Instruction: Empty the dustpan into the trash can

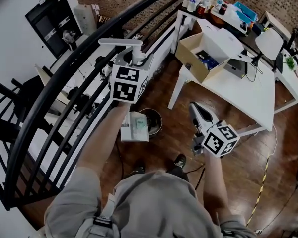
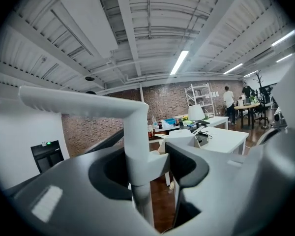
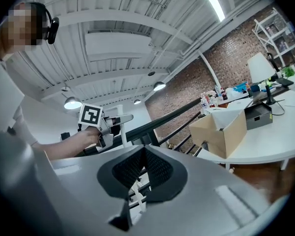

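My left gripper (image 1: 134, 59) is shut on the white upright handle (image 1: 137, 53) of a long-handled dustpan. In the left gripper view the handle post (image 2: 137, 151) stands between the jaws, its crossbar (image 2: 78, 104) overhead. The white pan (image 1: 135, 127) hangs far below, at the left rim of the round dark trash can (image 1: 156, 120) on the wooden floor. My right gripper (image 1: 193, 107) hovers to the right of the can, shut with nothing between its pads (image 3: 147, 168). The right gripper view shows the left gripper (image 3: 108, 127) holding the handle (image 3: 123, 134).
A black curved railing (image 1: 64, 83) runs along the left. A white table (image 1: 238, 88) with an open cardboard box (image 1: 203, 51) stands at the right. A cable and yellow-black tape (image 1: 260, 187) lie on the floor. The person's shoes (image 1: 179, 161) are just below the can.
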